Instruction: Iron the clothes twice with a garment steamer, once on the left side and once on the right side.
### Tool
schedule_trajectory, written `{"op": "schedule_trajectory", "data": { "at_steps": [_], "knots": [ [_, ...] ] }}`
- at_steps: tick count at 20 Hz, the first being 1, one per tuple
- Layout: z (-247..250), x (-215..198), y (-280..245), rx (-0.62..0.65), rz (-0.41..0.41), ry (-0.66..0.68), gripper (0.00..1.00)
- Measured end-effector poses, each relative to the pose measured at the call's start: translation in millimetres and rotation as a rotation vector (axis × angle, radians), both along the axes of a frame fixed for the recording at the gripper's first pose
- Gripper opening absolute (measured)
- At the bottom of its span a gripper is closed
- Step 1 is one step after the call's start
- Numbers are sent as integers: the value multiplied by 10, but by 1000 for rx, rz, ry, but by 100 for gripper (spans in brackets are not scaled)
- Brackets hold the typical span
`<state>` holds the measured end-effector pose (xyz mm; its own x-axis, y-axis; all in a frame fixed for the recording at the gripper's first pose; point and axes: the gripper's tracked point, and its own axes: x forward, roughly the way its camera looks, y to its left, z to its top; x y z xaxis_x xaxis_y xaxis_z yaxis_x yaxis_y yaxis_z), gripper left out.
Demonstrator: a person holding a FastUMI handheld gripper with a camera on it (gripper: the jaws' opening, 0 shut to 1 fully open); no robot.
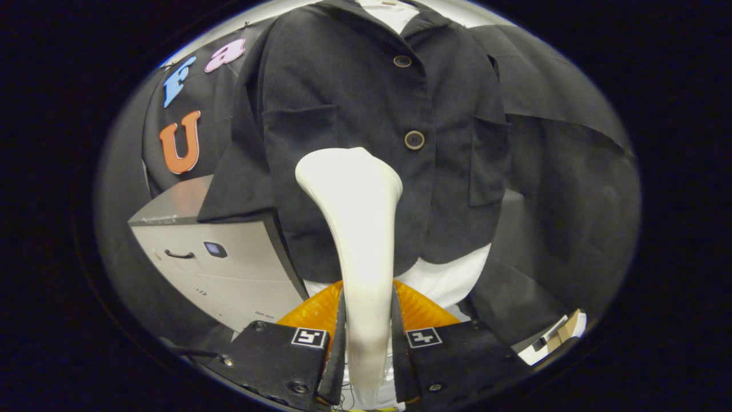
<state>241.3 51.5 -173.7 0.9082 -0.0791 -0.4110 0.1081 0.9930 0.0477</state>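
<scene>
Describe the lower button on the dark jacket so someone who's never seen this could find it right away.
A dark jacket hangs ahead of the tongs, which grip a white steamer head. On its front edge, just right of the steamer's flared top, sits the lower button. It is larger and nearer the steamer than the upper button.

One garment steamer (354, 229), one dark jacket (343, 97) with two buttons (414, 139), one white shirt (452, 280) and one grey cabinet (223, 263) are counted.
</scene>
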Motion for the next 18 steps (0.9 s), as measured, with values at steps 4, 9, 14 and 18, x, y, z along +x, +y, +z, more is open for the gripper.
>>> {"op": "schedule_trajectory", "data": {
  "at_steps": [4,9,14,18],
  "knots": [
    [-149,0,25,2,-5,32,37],
    [-130,-29,-39,20,-2,40,37],
    [25,-290,-191,79,-4,18,37],
    [275,-581,-561,145,-44,-18,37]
  ]
}}
